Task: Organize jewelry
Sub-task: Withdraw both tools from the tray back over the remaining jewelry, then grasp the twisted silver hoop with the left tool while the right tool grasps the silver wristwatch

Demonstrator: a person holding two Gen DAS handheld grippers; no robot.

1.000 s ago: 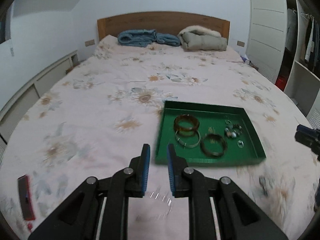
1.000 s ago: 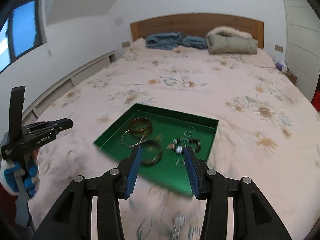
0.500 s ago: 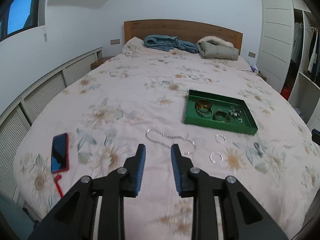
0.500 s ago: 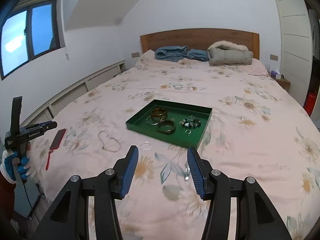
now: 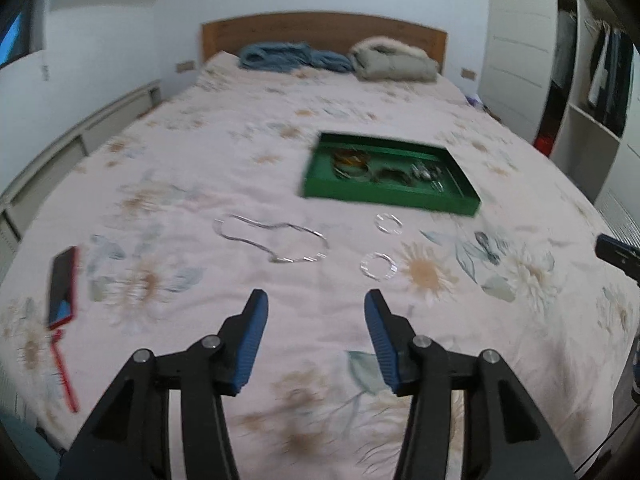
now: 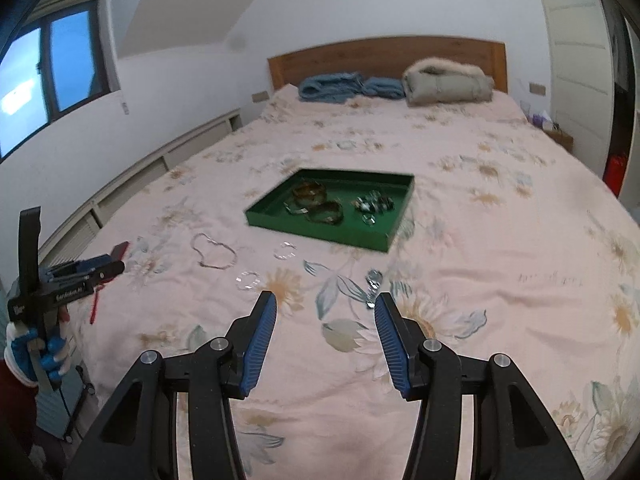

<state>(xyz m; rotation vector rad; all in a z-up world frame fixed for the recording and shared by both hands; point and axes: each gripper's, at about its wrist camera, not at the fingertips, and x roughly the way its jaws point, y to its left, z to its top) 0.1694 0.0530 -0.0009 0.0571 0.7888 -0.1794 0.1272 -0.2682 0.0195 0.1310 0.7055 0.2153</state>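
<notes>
A green tray [image 5: 384, 200] [image 6: 280, 218] on the flowered bed holds several bangles [image 6: 316, 200] and small beads. In front of it on the sheet lie a silver necklace [image 5: 276, 236] [image 6: 212, 252], two clear bracelets [image 5: 388, 224] [image 5: 378, 266] [image 6: 248, 280] and a small silver piece [image 6: 374, 280]. My left gripper [image 5: 314, 312] is open and empty, above the sheet short of the necklace. My right gripper [image 6: 324, 316] is open and empty, just short of the silver piece.
A red phone [image 5: 62, 288] and a red comb [image 5: 66, 372] lie at the bed's left edge. Folded blue and beige bedding [image 5: 336, 60] sits by the headboard. A wardrobe [image 5: 580, 80] stands to the right, a low wall unit to the left.
Both grippers have pulled back from the tray to the foot of the bed. The left jaws have opened wide from nearly closed. The right jaws stay open.
</notes>
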